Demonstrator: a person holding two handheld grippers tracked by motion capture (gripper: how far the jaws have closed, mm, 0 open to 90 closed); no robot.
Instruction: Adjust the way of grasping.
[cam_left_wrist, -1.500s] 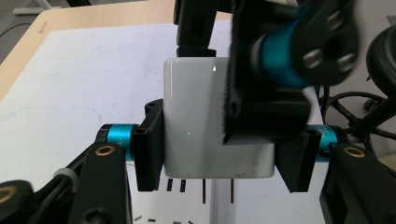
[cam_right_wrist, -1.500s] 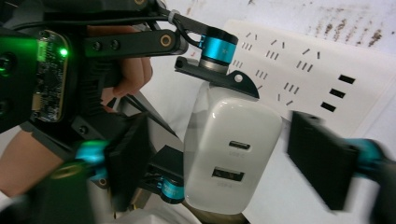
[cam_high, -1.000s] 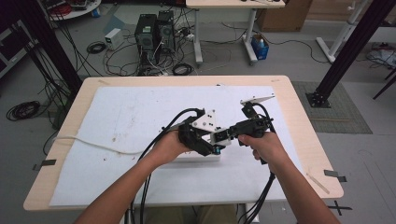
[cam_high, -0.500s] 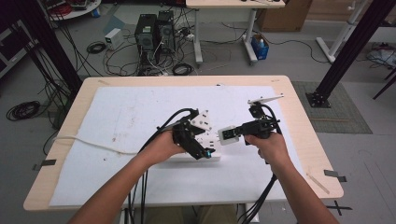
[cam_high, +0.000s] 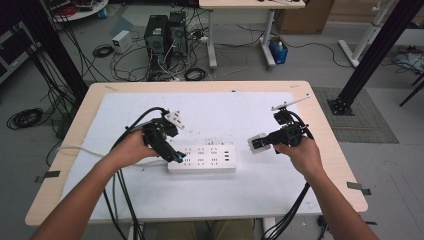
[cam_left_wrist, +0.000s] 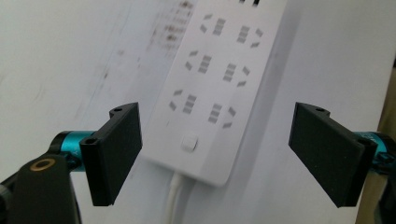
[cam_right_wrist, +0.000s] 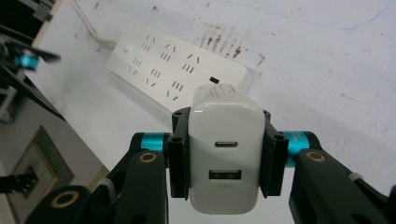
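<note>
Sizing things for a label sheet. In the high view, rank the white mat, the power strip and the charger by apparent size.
1. White mat, clearly largest.
2. Power strip.
3. Charger, held in the right tool, smallest.

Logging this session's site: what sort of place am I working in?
Probably a lab or workshop: a table under white sheeting, desktop computer towers amid loose floor cables, and black frame posts.
</note>
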